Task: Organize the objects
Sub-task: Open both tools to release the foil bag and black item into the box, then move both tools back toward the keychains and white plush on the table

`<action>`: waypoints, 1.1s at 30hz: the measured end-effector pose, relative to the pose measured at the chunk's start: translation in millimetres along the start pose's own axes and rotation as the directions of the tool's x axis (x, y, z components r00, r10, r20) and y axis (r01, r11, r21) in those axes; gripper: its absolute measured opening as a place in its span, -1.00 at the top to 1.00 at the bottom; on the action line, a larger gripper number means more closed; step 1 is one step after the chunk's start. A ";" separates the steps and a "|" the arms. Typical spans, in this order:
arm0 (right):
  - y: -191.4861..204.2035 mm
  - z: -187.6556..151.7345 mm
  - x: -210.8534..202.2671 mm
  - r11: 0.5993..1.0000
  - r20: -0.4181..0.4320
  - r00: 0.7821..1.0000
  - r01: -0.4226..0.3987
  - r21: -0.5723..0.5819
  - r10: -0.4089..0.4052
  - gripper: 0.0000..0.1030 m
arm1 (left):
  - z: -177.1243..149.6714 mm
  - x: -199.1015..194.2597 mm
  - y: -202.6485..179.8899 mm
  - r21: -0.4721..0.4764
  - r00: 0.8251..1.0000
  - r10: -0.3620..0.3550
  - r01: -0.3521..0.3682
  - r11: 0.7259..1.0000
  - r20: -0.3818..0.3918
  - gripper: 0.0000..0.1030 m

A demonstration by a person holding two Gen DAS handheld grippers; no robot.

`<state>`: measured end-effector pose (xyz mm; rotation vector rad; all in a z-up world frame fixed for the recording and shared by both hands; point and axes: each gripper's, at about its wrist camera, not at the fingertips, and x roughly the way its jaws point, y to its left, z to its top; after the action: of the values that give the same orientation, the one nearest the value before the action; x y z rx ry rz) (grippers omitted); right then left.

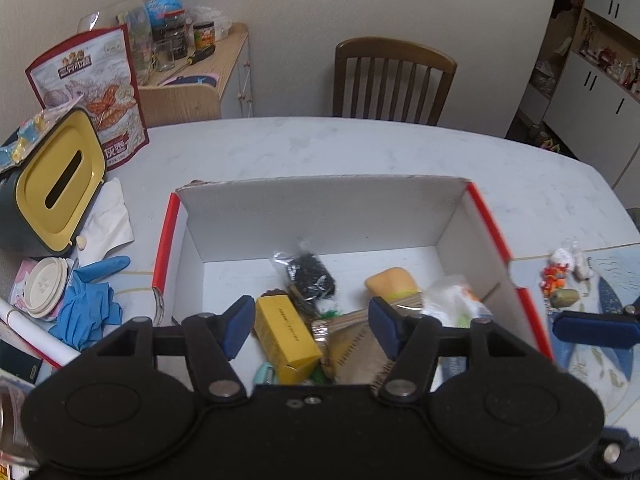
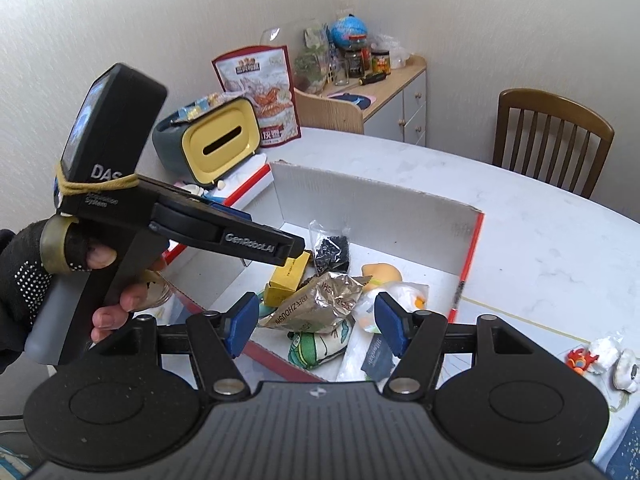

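Both grippers hung over the open white cardboard box with red edges [image 1: 452, 216], which sat on the pale marbled table [image 1: 320, 148]. The left gripper [image 1: 312, 326] had its blue-padded fingers spread wide with nothing between them, poised above the box's near side. The right gripper [image 2: 316, 326] stood just as wide apart and empty, over the box's near corner. In the right wrist view the left gripper's black body reached across the box, held by a hand in a black dotted glove [image 2: 48, 280] with bare fingertips.

Inside the box lay a small yellow carton [image 1: 286, 340], a clear bag of black pellets [image 1: 310, 276] beyond it, a crumpled brown paper packet with printed lettering [image 2: 312, 304] beside the carton, a soft orange-yellow rounded item [image 1: 392, 282], and a white plastic-wrapped bundle [image 1: 456, 298] against the right wall. A green-patterned pouch [image 2: 316, 346] rested at the near edge.

Outside the box, to its left, stood a grey tissue box with a yellow slotted lid [image 1: 56, 180], a crumpled blue glove [image 1: 90, 304] and a round cream lid [image 1: 44, 286]. A red-bordered snack bag [image 1: 92, 88] stood upright behind them. To the right of the box, small wrapped trinkets in red and white [image 2: 600, 356] lay on the table. A brown wooden chair [image 1: 392, 80] stood at the far side.
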<state>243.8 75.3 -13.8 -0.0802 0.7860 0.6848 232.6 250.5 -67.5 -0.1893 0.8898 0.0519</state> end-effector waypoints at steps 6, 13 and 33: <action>-17.1 -9.8 -25.2 0.999 0.027 1.000 -0.008 0.032 0.007 -0.29 | -5.8 -20.2 -19.0 0.012 0.999 -0.019 0.019 1.000 0.030 -0.27; -43.8 -26.3 -57.4 0.998 0.058 0.998 -0.006 0.067 0.002 -0.33 | -14.2 -36.4 -47.8 0.027 0.998 -0.034 0.032 0.999 0.044 -0.37; -157.9 -83.0 -127.3 0.972 0.068 0.992 0.092 0.218 -0.109 -0.49 | -24.1 -37.7 -162.0 0.105 0.992 -0.103 0.096 0.990 0.066 -0.90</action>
<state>221.7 -142.7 -15.5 0.1021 0.7699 0.5008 210.4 88.2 -30.0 -0.1362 0.8086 -0.0792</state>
